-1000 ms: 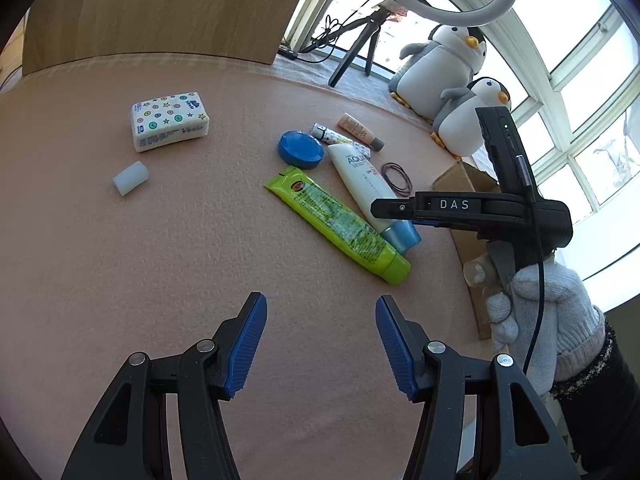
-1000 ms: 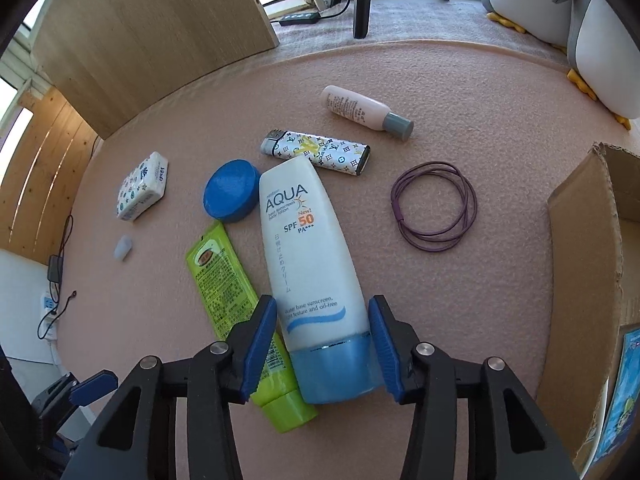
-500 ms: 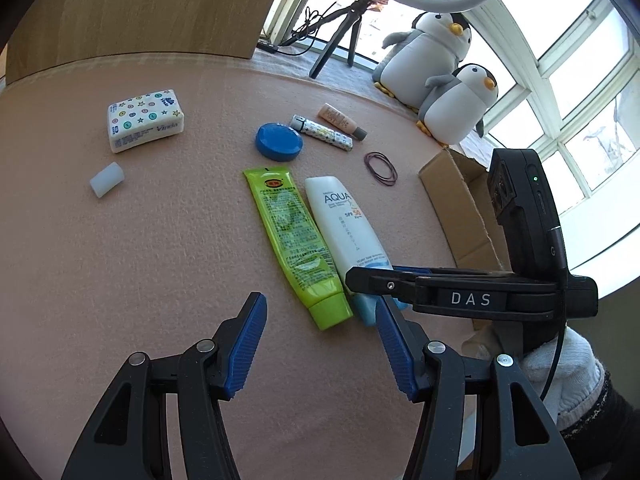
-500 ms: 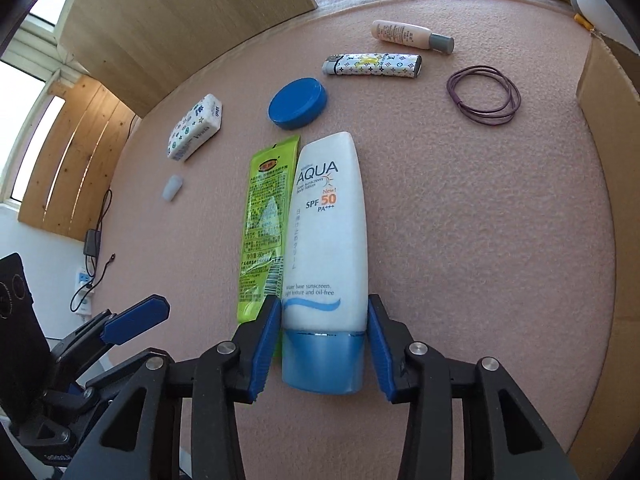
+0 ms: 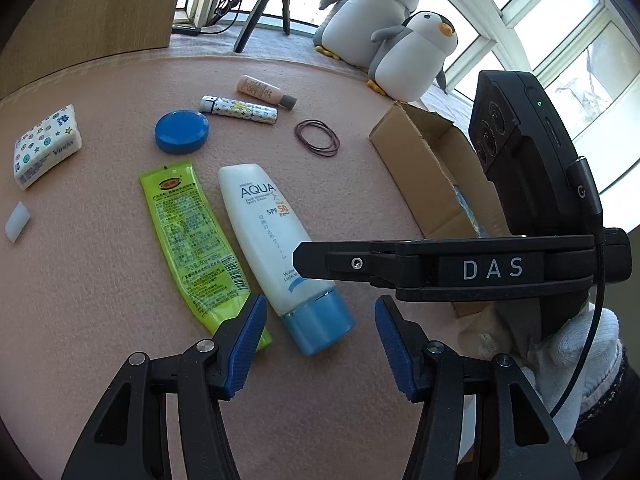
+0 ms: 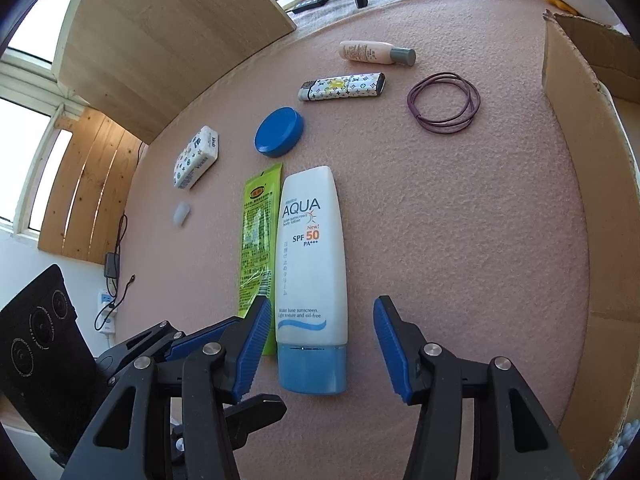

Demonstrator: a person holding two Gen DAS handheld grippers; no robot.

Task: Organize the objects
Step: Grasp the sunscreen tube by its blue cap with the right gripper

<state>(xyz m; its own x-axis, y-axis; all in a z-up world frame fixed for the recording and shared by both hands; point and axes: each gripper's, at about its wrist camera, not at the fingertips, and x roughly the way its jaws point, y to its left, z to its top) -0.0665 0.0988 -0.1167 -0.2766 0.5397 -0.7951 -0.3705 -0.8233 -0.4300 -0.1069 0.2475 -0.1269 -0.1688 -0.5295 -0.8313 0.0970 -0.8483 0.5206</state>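
A pink felt-like table surface is seen from two gripper cameras. At 3 o'clock in the right wrist view, an open cardboard box is set on it. Two plush penguins are placed beyond the table's edge at 1 o'clock in the left wrist view.

The right gripper is held released, its blue pads spread either side of the blue cap of a white sunscreen tube without touching it. The tube is laid flat near the middle of the table, cap toward the camera. The left gripper is likewise held wide apart above the table, just short of that cap.

A green tube is laid just beside the sunscreen, at its 9 o'clock. A patterned tissue pack is seen at 10 o'clock, with a blue round lid, a patterned lighter, a small pink bottle and purple hair ties toward 12 to 1 o'clock.
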